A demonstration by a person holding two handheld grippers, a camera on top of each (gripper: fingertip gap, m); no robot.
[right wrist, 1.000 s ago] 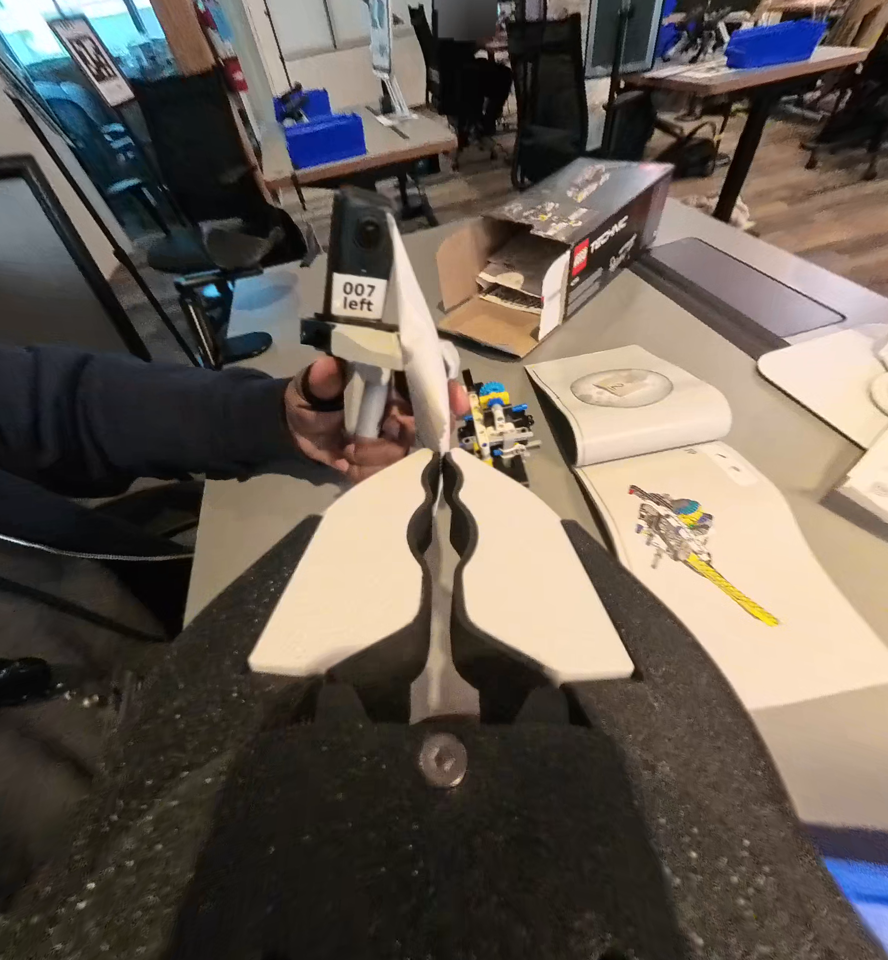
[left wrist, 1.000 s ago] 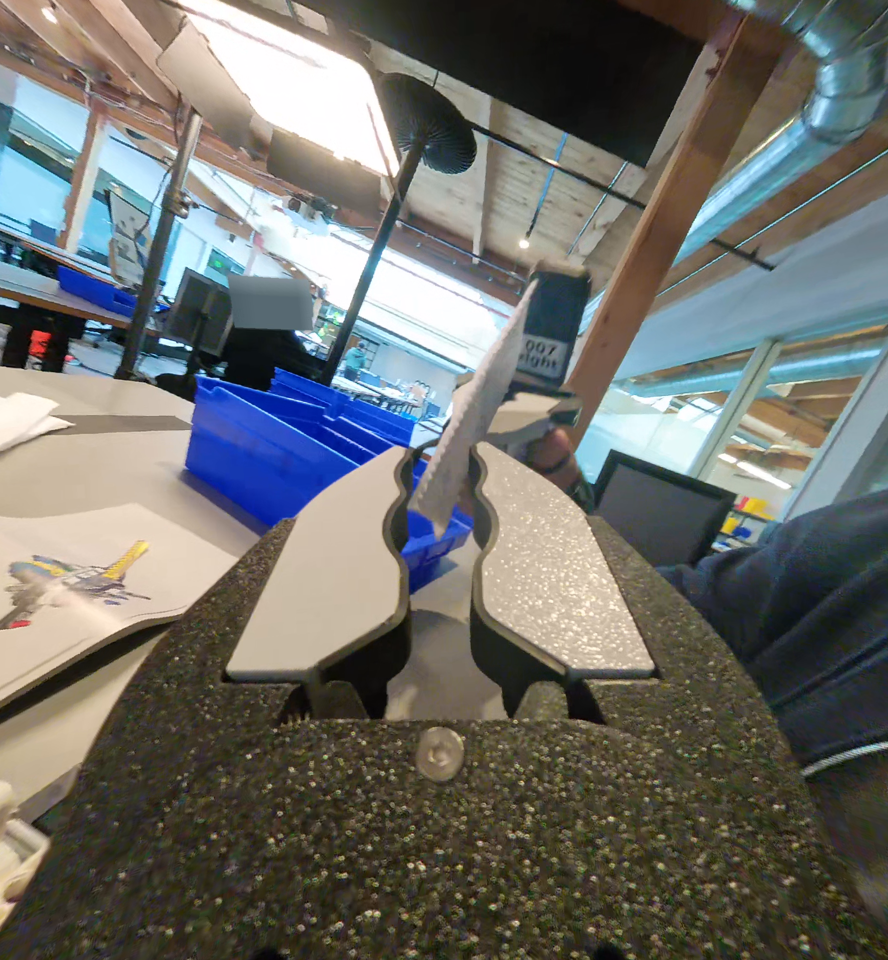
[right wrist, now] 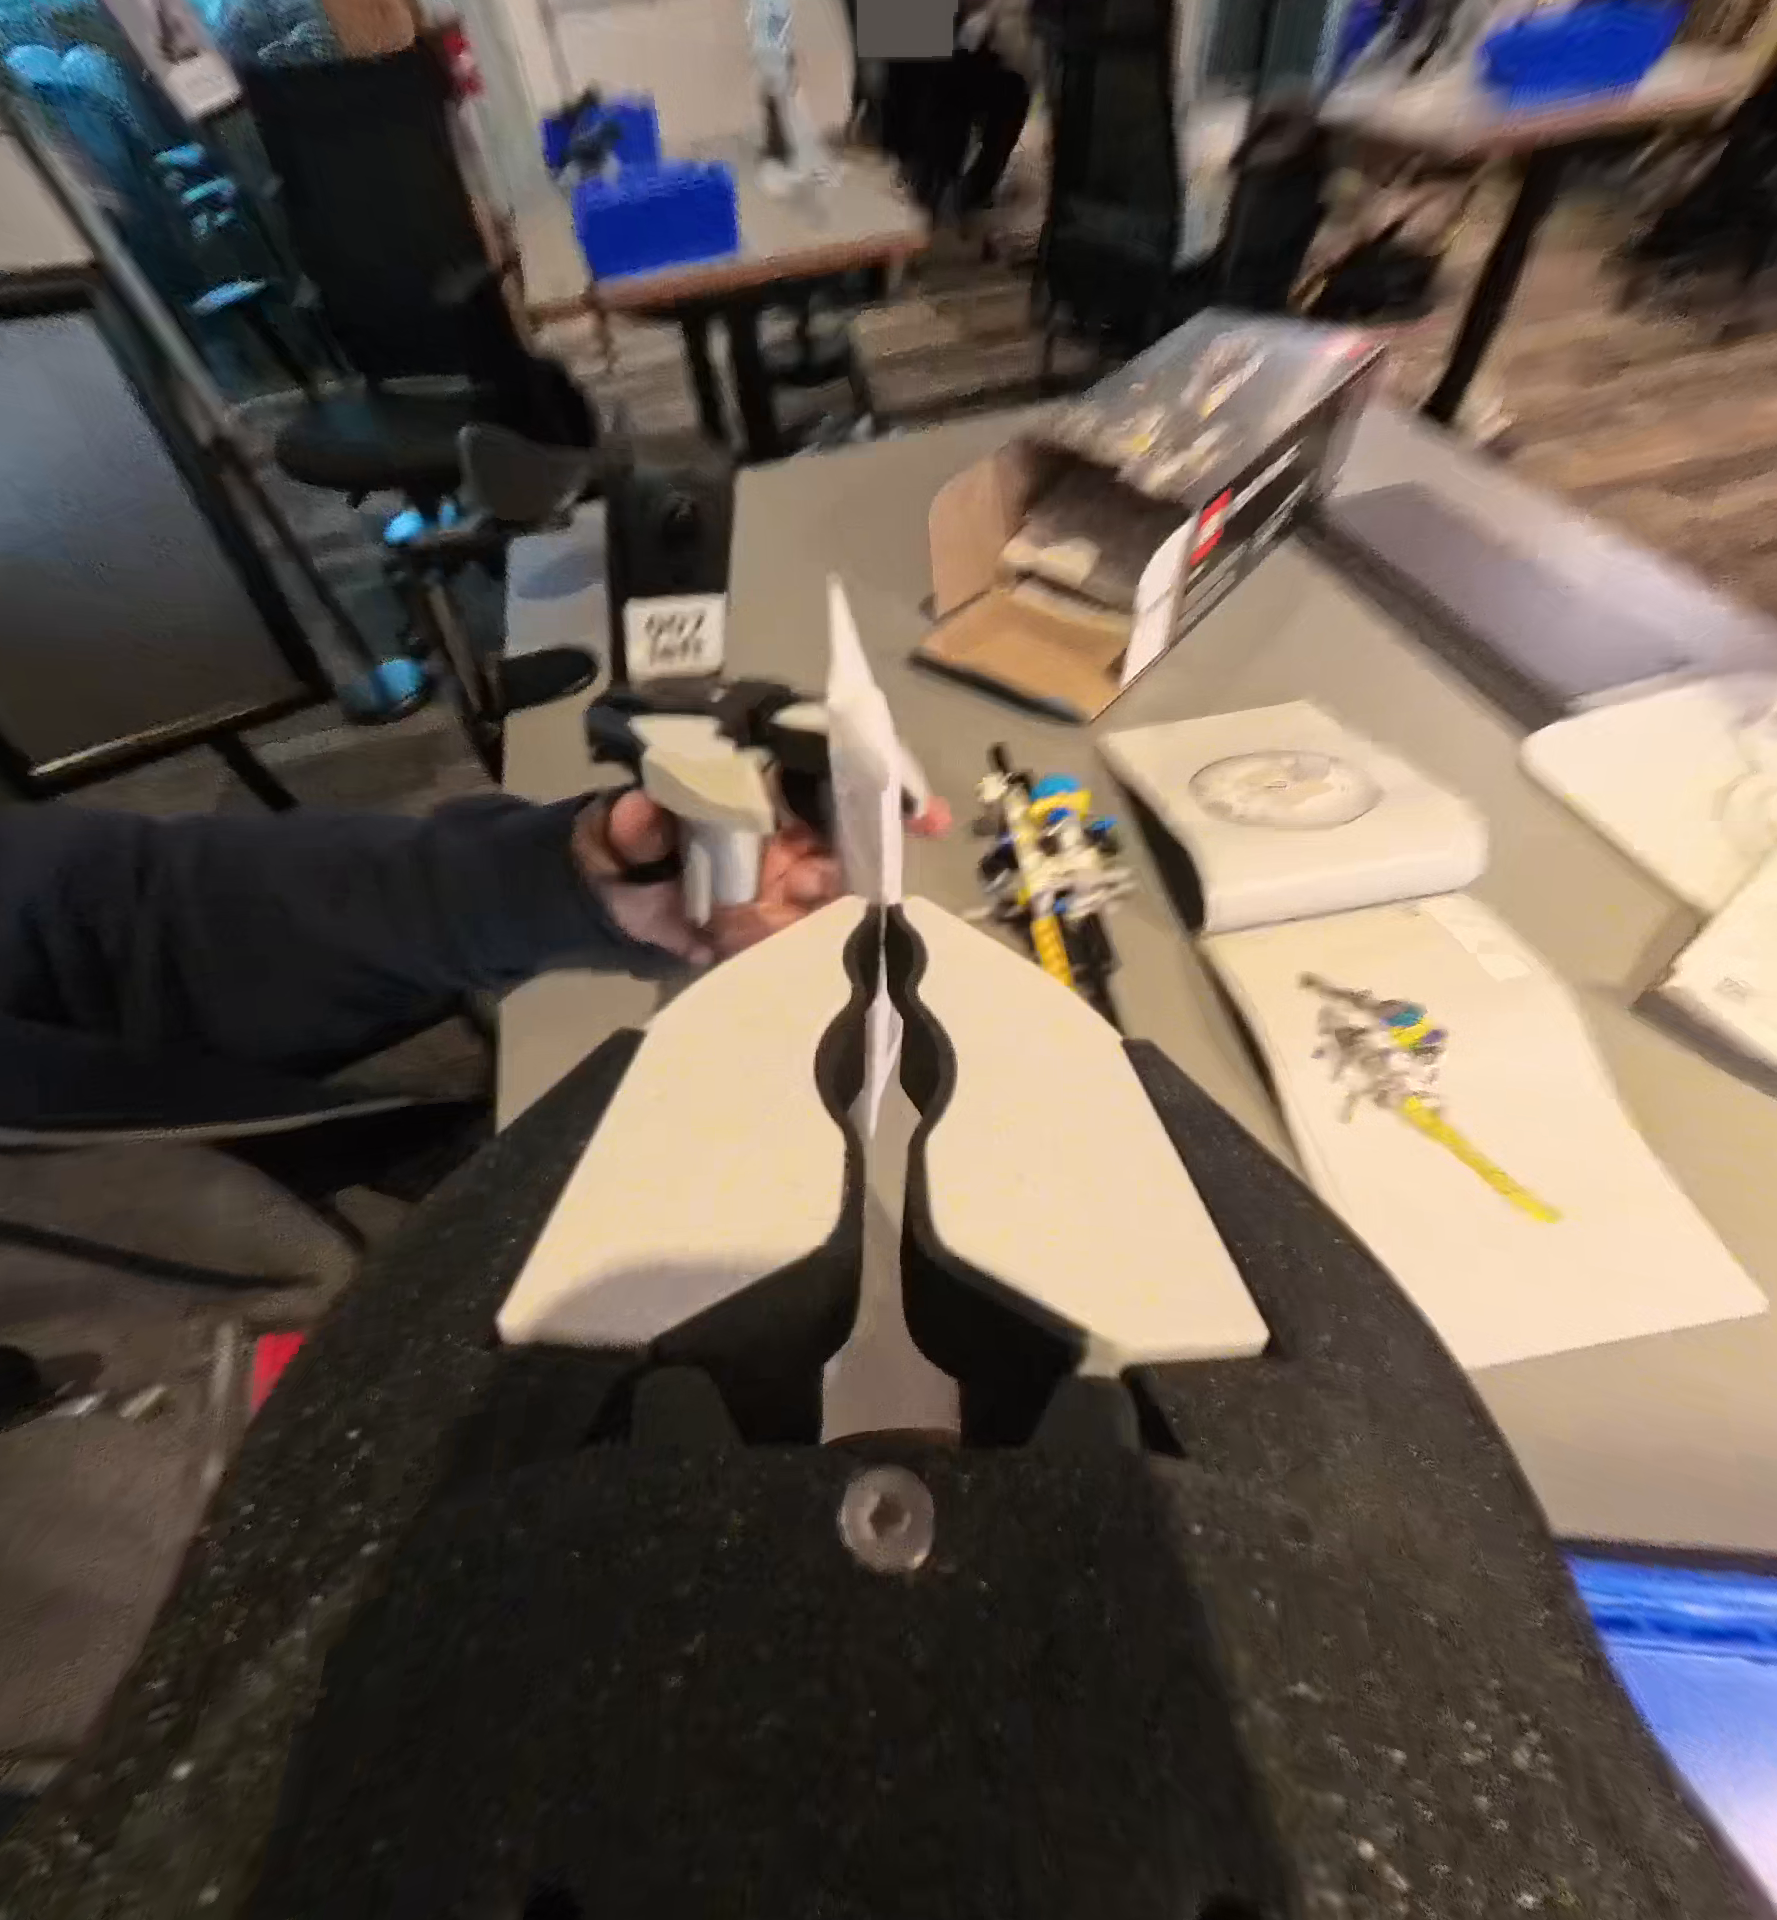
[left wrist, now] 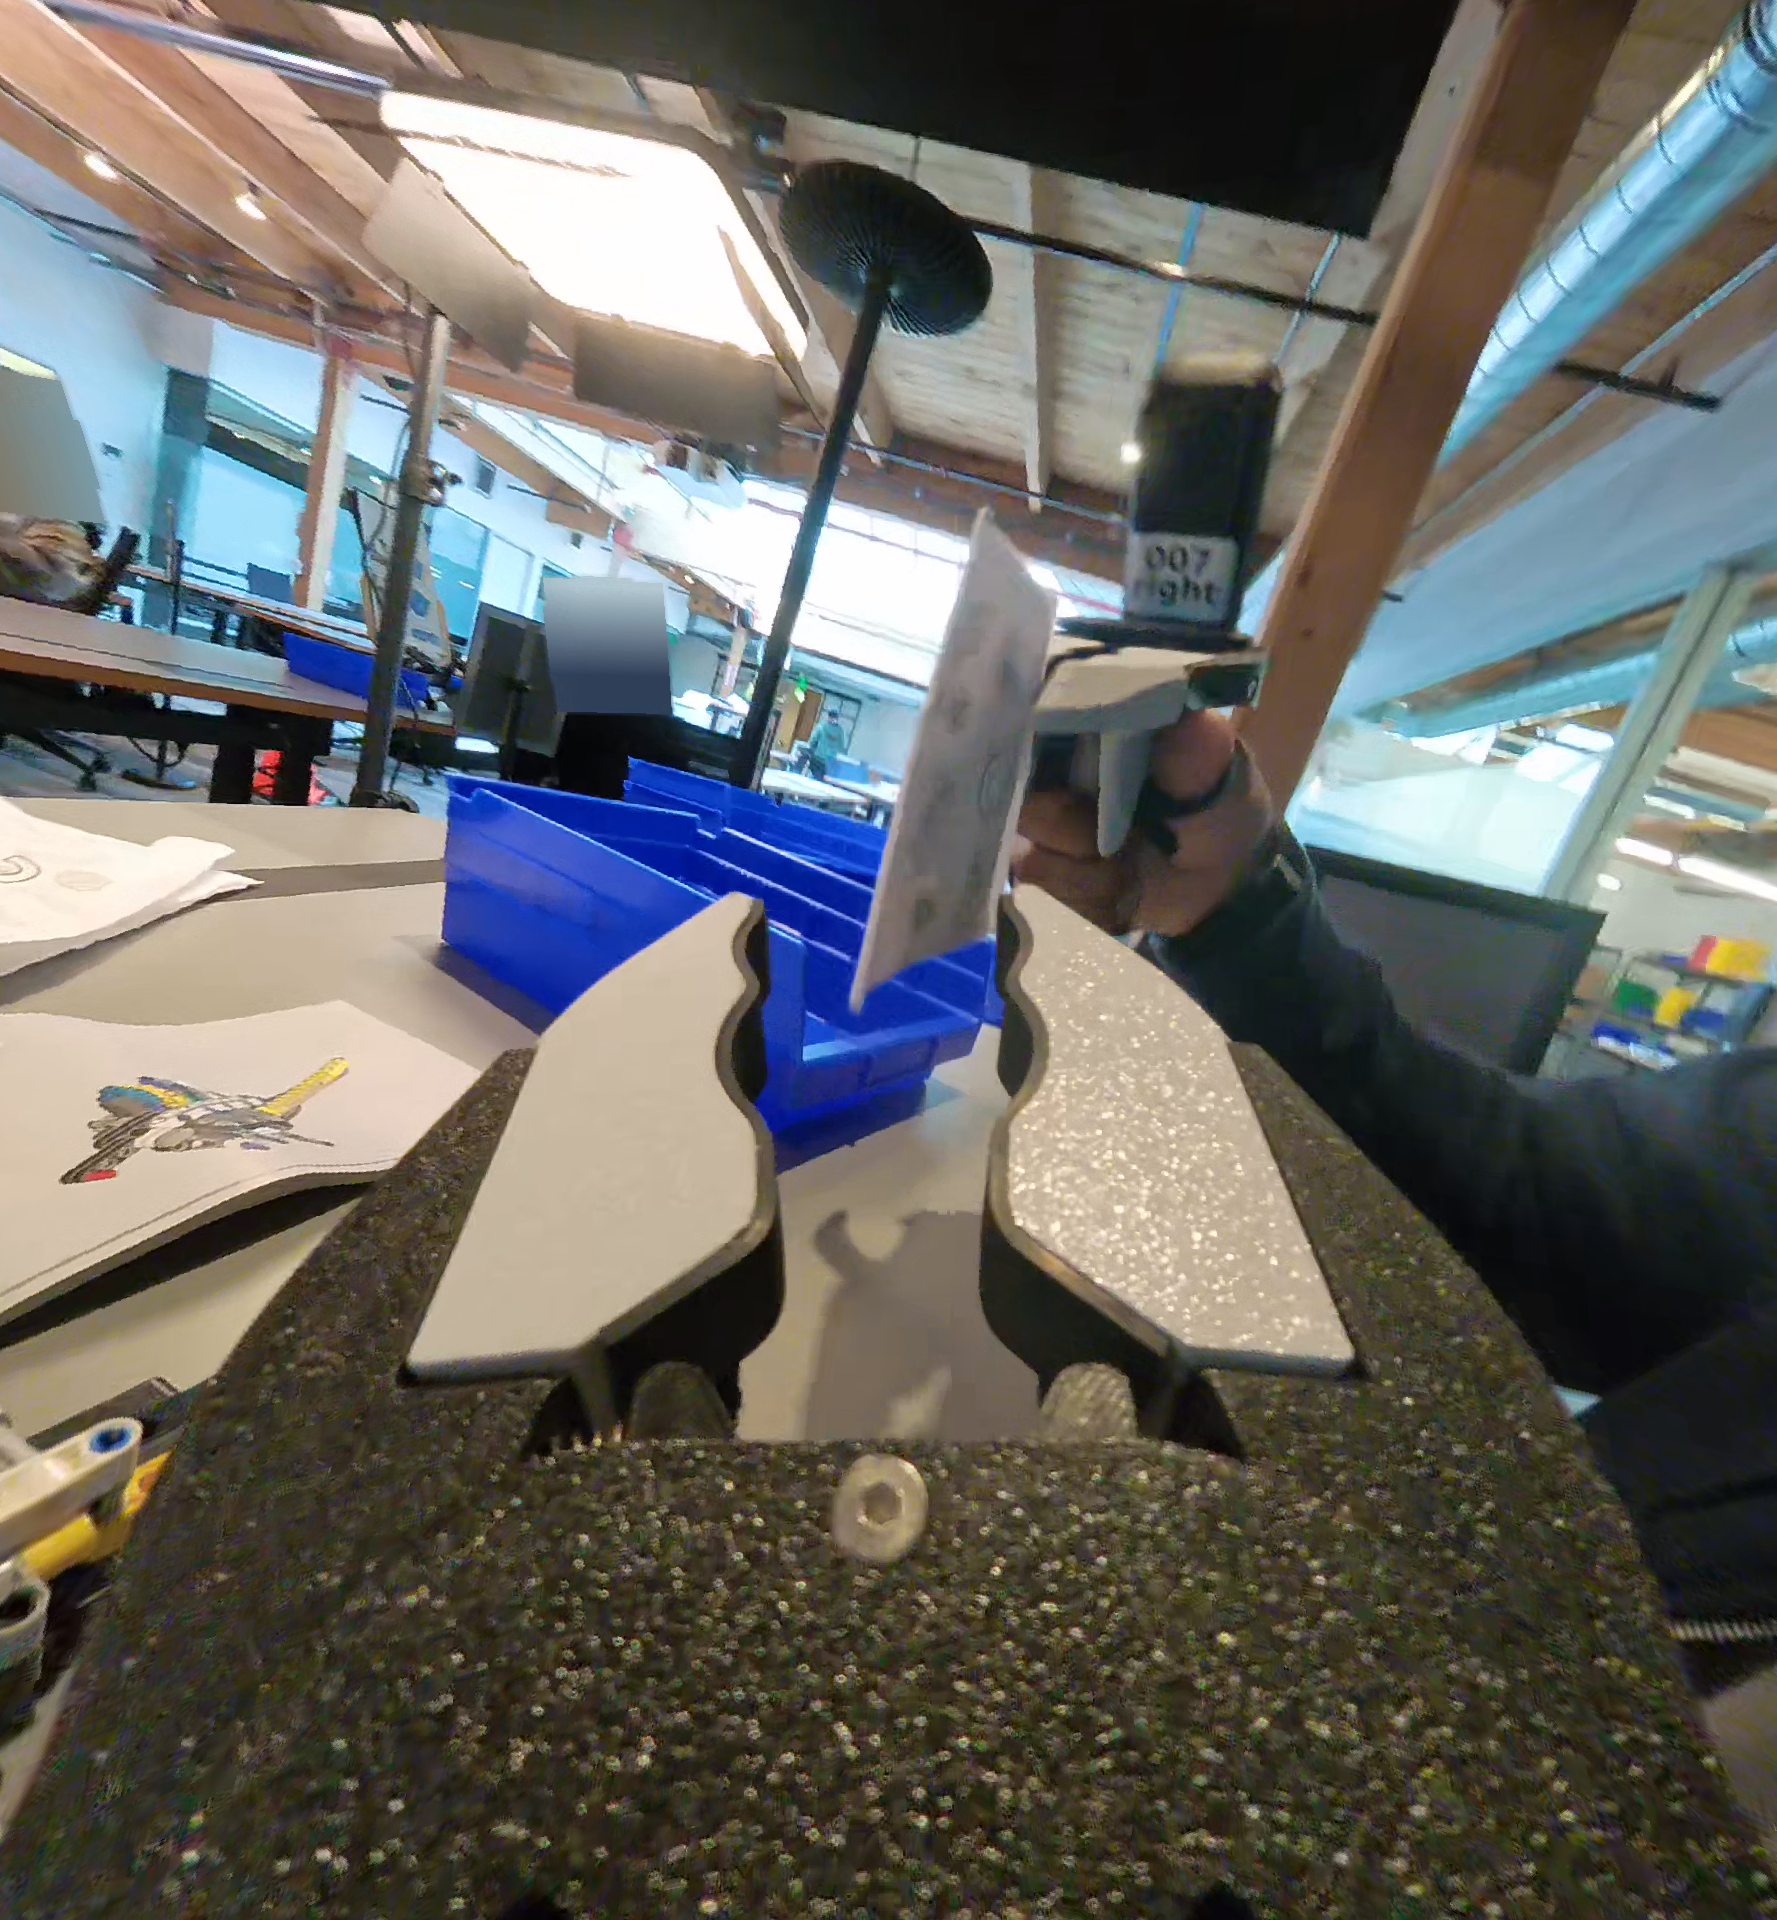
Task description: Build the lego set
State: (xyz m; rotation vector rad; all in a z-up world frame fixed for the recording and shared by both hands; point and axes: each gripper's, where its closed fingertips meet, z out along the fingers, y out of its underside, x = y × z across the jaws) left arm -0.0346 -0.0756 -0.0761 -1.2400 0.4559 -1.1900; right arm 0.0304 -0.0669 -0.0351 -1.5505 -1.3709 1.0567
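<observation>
Your right hand-held gripper (right wrist: pixel 882 920) is clamped on a thin white paper bag (right wrist: pixel 863 790), edge-on between the fingertips, held in the air above the worktop (right wrist: pixel 1227 644). Your left hand-held gripper (left wrist: pixel 879 925) stands wide and empty, the bag's lower edge just beyond its tips. The bag's long axis runs near upright, top leaning slightly away. It looks light, limp and easy to tear; pinch it near an edge. The part-built model (right wrist: pixel 1045 862) lies beside the open manual (right wrist: pixel 1435 1122).
</observation>
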